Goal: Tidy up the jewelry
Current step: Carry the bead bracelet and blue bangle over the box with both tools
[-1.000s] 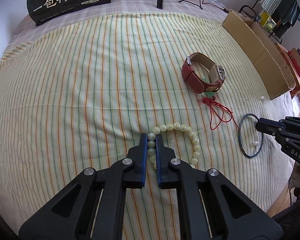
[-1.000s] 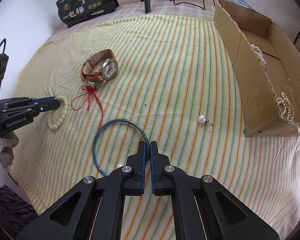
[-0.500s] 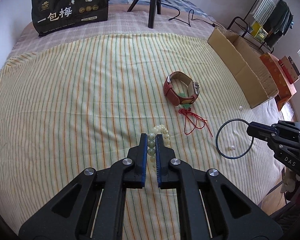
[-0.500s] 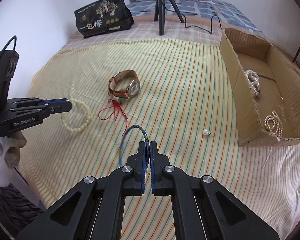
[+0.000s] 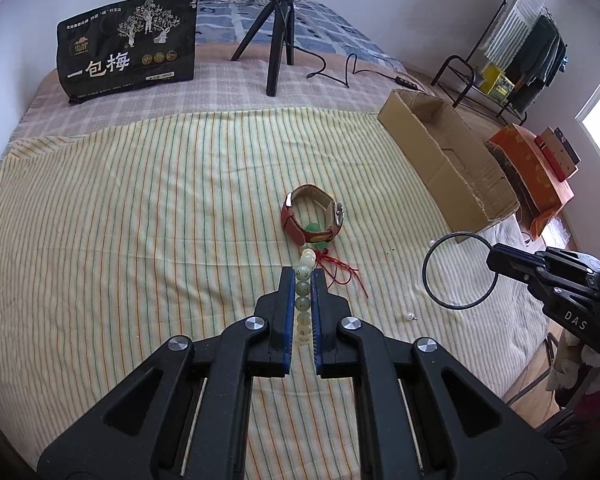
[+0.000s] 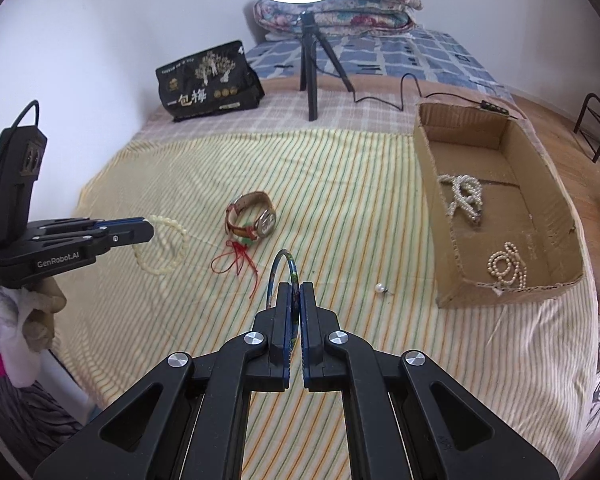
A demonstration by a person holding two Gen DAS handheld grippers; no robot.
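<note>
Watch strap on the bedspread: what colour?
Reddish-brown leather watch strap, with a paler tan inner face; the left wrist view shows it best.

Watch (image 6: 252, 216) lies left of the box (image 6: 440, 216) (pearl strands (image 6: 462, 196) inside).

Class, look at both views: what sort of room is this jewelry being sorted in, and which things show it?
Most likely a bedroom: the striped sheet covers a bed, folded quilts are stacked at its head, and clothes hang on a rack beside it.
</note>
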